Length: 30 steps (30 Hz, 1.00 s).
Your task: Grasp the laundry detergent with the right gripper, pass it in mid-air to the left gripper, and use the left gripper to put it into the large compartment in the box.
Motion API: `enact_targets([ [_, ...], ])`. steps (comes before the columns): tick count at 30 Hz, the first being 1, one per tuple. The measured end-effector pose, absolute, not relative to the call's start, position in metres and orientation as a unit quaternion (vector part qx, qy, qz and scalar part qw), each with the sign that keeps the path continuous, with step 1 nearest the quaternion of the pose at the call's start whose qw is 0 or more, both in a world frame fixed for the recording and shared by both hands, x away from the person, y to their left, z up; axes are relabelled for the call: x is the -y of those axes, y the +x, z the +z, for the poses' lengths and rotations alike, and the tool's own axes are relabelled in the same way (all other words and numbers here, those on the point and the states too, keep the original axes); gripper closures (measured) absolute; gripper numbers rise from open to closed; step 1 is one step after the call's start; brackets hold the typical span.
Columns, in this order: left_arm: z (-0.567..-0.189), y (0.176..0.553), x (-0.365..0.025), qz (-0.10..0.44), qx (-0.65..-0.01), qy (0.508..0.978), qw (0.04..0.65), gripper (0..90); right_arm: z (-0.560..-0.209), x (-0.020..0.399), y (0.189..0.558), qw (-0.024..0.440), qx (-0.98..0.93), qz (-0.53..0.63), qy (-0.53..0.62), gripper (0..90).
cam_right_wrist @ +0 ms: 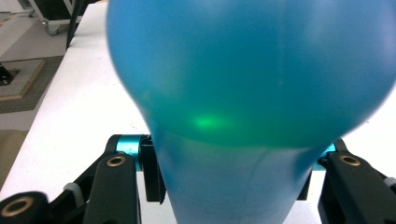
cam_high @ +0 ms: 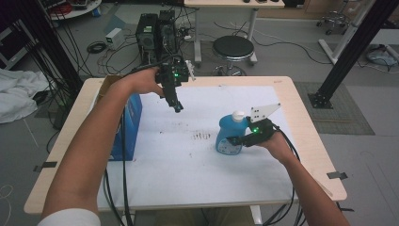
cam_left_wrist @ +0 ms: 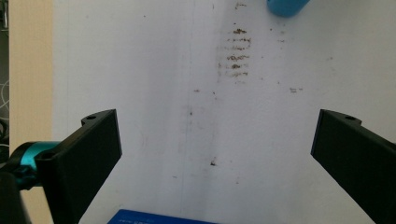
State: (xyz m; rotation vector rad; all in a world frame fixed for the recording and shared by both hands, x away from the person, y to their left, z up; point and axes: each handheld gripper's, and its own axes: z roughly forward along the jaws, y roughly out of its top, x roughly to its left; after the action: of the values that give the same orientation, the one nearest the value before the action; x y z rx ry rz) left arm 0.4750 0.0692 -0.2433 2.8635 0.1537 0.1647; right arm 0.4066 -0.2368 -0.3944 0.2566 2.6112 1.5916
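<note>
Open left claw (cam_left_wrist: 215, 149), stained white mat (cam_left_wrist: 154, 70), blue bottle (cam_left_wrist: 286, 6)

light: even, bright, soft shadows | blue bottle (cam_right_wrist: 252, 93) blurred up close, green glow | high view soft

Wooden table (cam_high: 306, 136), white stained sheet (cam_high: 188, 165), blue box (cam_high: 129, 125)

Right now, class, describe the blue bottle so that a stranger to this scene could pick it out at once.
Find the white mat covering the wooden table. On its right half stands the blue bottle, upright, with the right gripper closed around it. Its white cap and rounded body set it apart from the boxy blue carton at the mat's left edge.
</note>
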Motion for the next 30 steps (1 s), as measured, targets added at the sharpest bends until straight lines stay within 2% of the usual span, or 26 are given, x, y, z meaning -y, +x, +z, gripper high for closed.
enact_targets([
  [17,-0.231,0.452,-0.067,0.059,-0.041,0.987,0.143,1.7,-0.363,0.233,0.386,0.057,-0.857,0.504,0.088,45.4],
  [30,-0.213,0.413,-0.062,0.046,-0.036,0.988,0.146,1.7,-0.327,0.218,0.368,0.051,-0.864,0.496,0.073,45.3],
])
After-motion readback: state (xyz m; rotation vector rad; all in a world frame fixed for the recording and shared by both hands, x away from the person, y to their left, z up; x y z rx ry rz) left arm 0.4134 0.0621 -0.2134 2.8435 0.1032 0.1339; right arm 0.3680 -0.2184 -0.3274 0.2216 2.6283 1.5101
